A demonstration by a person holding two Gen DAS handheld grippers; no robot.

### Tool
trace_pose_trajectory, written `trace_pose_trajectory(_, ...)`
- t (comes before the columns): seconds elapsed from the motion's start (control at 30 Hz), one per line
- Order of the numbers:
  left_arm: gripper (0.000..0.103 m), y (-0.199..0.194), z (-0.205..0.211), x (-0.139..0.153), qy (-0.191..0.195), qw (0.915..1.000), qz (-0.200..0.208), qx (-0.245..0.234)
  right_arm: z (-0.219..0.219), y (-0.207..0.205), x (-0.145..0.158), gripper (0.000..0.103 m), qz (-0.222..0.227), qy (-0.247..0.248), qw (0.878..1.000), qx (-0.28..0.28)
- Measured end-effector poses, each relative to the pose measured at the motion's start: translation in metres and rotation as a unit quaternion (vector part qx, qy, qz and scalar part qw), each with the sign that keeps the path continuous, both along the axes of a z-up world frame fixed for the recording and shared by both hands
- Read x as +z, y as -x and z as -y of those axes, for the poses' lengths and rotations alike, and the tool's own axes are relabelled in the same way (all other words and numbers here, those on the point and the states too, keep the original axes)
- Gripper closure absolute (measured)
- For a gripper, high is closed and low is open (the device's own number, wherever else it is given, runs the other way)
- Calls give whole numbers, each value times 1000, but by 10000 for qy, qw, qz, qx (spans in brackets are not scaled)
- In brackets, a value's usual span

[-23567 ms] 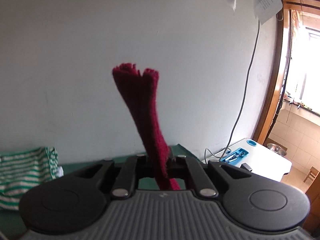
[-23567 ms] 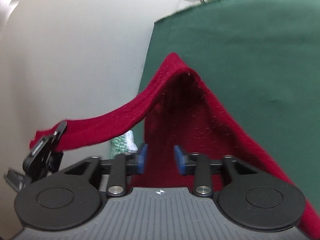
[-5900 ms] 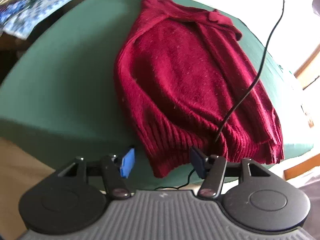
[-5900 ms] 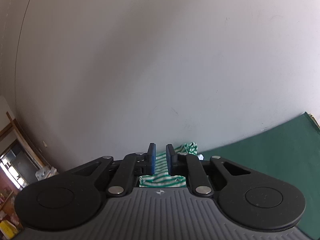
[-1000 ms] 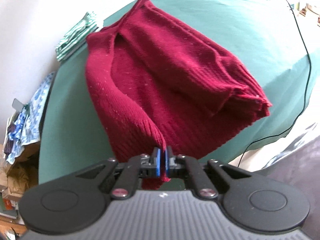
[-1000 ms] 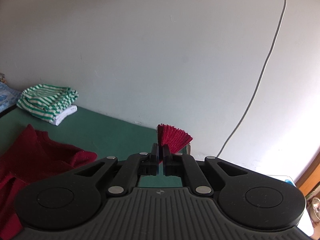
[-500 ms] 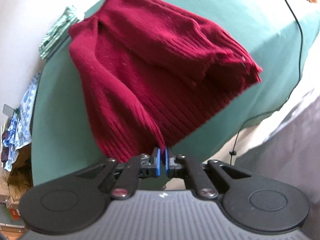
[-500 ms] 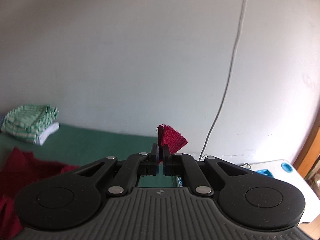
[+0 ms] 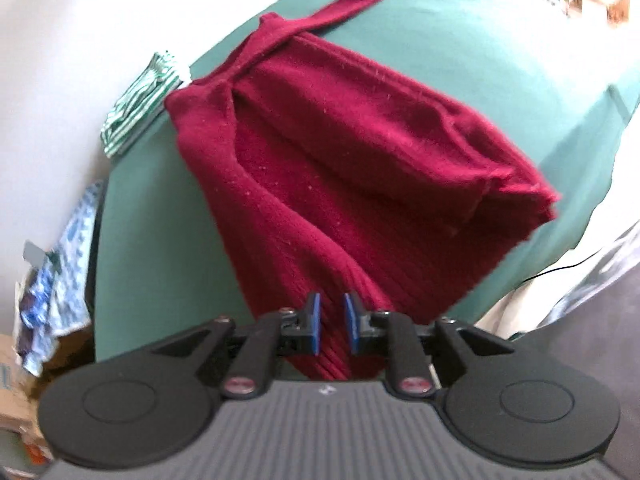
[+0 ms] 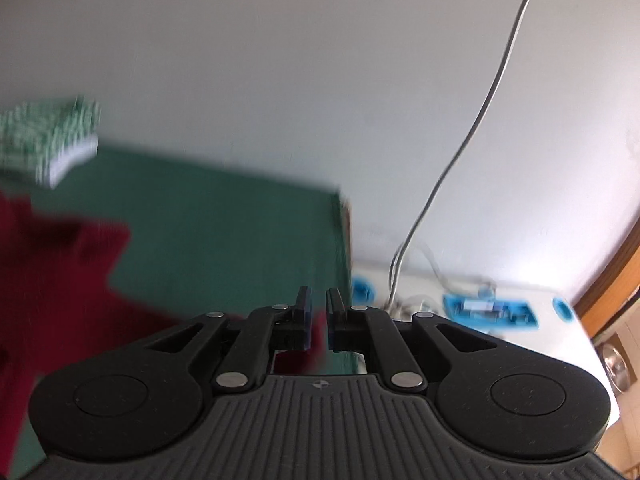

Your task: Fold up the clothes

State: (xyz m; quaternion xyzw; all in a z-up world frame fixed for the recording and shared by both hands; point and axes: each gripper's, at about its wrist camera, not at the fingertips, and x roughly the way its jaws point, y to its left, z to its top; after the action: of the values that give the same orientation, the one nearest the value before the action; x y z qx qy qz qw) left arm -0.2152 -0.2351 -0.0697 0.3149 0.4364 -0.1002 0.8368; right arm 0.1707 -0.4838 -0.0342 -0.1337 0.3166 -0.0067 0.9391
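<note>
A dark red knitted sweater (image 9: 340, 160) lies partly folded on the green table (image 9: 480, 60), one sleeve (image 9: 352, 4) stretched toward the far edge. My left gripper (image 9: 333, 322) is at the near ribbed hem. Its jaws are opening, and the hem lies in the gap between the blue pads (image 9: 316, 324) without being pinched. In the blurred right wrist view, my right gripper (image 10: 317, 310) hangs low over the table (image 10: 220, 220) near its far right corner. Those jaws are opening too. Red cloth (image 10: 60, 280) shows to the left and low behind the fingers.
A folded green-striped garment (image 9: 136, 108) sits at the table's far edge by the wall, and the right wrist view shows the striped garment (image 10: 44, 140) too. Blue patterned cloth (image 9: 68, 248) hangs left of the table. A white side table (image 10: 560, 332) with blue items and a hanging cable (image 10: 480, 120) stand to the right.
Both grippers were shut on red cloth and their jaws have parted. The cuff that stuck up above the right fingers is gone. The right gripper has dropped toward the table.
</note>
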Motion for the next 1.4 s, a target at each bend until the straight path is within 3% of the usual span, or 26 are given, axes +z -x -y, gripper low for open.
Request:
trace_pose_trajectory(0.07,93,0,4,-4,29,9999,22,-143,-7,3,-15,97,-321,142,9994,-29)
trace_pose_trajectory(0.1,94,0,3,-4,54,9998,5,-200,-12,10,-13,96,-137,304,9994,-121)
trace_pose_trajectory(0.13,94,0,1,-2,122,9996,-50,-242,-17,19,-9,89,71,393,9990,-179)
trace_pose_trajectory(0.17,94,0,-2,0,197,9993,-109,-282,-21,29,2,80,300,193,9993,-77)
trace_pose_trajectory(0.23,93,-2,-9,3,334,9984,-221,-387,-34,39,23,77,70,-900,9940,623)
trace_pose_trajectory(0.33,91,-8,-18,4,488,9963,-358,-613,-78,40,24,70,-1120,-2349,9547,1444)
trace_pose_trajectory(0.4,92,-11,-21,2,544,9943,-428,-806,-117,43,9,70,-1737,-2941,9239,1723)
trace_pose_trajectory(0.5,92,-13,-27,2,618,9912,-520,-1050,-175,41,-19,70,-2157,-3117,9085,1760)
trace_pose_trajectory(0.6,92,-15,-32,3,678,9876,-598,-1285,-211,29,-45,71,-2351,-3076,9109,1425)
trace_pose_trajectory(0.73,92,-19,-39,3,846,9834,-710,-1440,-215,22,-51,71,-2263,-3325,9099,1020)
trace_pose_trajectory(0.77,92,-21,-40,3,905,9823,-755,-1454,-215,20,-50,78,-2231,-3306,9118,983)
trace_pose_trajectory(0.8,92,-23,-41,3,945,9815,-795,-1462,-215,19,-46,93,-2092,-3247,9170,1000)
trace_pose_trajectory(0.93,94,-26,-44,4,1107,9786,-901,-1483,-214,18,-17,93,-1304,-3010,9378,1137)
trace_pose_trajectory(1.0,94,-26,-43,3,1119,9782,-920,-1488,-215,13,-12,93,-1164,-2777,9472,1105)
trace_pose_trajectory(1.13,94,-27,-42,3,1121,9778,-952,-1492,-225,-2,-45,94,-1654,-2528,9430,1394)
trace_pose_trajectory(1.23,94,-26,-42,4,1166,9775,-1009,-1442,-217,7,-41,91,-1470,-2567,9432,1514)
trace_pose_trajectory(1.33,84,-24,-38,3,1219,9772,-1062,-1375,-205,20,-28,78,-1430,-2660,9408,1539)
trace_pose_trajectory(1.4,75,-22,-35,1,1221,9775,-1070,-1346,-203,35,-21,78,-1346,-2543,9447,1576)
